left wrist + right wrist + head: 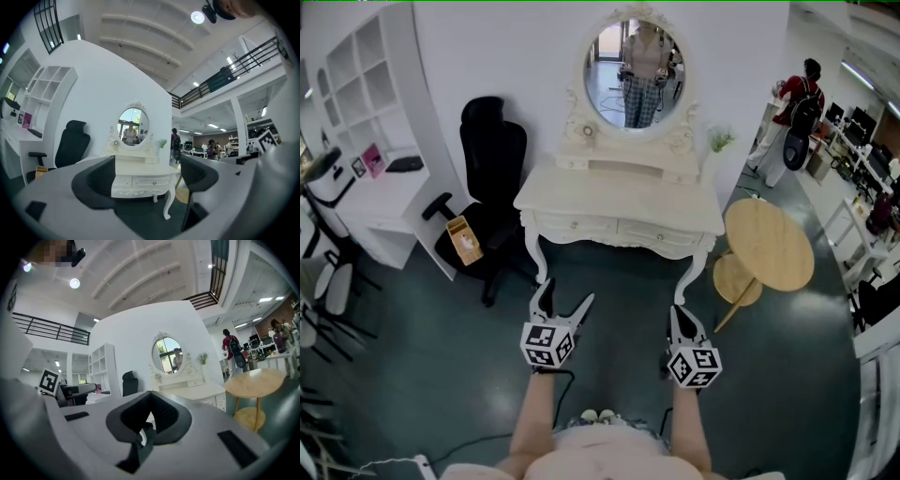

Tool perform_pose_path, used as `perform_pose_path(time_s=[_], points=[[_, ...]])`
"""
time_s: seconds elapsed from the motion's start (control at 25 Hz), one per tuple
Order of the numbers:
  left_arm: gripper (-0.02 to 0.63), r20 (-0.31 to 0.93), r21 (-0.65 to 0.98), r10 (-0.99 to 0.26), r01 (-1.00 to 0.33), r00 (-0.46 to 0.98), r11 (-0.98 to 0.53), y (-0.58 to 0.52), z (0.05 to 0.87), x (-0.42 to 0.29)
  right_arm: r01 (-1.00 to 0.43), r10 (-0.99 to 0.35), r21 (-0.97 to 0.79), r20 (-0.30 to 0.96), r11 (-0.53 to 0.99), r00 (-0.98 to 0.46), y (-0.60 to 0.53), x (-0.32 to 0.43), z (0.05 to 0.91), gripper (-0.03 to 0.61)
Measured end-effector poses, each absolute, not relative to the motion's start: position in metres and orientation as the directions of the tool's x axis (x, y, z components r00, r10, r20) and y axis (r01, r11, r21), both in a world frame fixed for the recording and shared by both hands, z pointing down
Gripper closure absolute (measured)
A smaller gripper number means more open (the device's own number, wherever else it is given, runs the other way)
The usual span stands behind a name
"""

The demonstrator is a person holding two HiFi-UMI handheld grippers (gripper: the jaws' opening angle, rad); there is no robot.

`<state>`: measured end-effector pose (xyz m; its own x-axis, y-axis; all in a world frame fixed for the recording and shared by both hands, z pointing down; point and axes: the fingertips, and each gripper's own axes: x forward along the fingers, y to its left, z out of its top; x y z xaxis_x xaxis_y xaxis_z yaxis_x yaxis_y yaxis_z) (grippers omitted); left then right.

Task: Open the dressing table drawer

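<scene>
White drawer (661, 234), well beyond left tool (568, 291)

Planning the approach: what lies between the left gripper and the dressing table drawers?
Only bare floor, seen in the head view, separates the left gripper from the drawers.

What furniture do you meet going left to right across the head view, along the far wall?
shelves → black chair → dressing table → round table
</scene>
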<state>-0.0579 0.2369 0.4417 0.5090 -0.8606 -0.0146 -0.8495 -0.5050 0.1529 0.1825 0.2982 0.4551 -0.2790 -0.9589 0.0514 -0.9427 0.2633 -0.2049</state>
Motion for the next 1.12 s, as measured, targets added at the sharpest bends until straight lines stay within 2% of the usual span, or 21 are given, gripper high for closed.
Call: perform_pose_path(time_s=[0.2,1.12], points=[[0.186,0.015,0.183,-0.874,-0.861,0.486,-0.476,0.231,0.45,-0.069,-0.942,-0.962,-0.223,0.058,0.25,-0.269,0.299,0.183,0.46,0.565],[0.187,0.06,0.135,-0.836,-0.834,0.546,-0.535,0.181,0.469,-0.081,-0.959,-0.983,-0.231,0.046,0.162,-0.178,0.269,0.173,0.475,0.565]])
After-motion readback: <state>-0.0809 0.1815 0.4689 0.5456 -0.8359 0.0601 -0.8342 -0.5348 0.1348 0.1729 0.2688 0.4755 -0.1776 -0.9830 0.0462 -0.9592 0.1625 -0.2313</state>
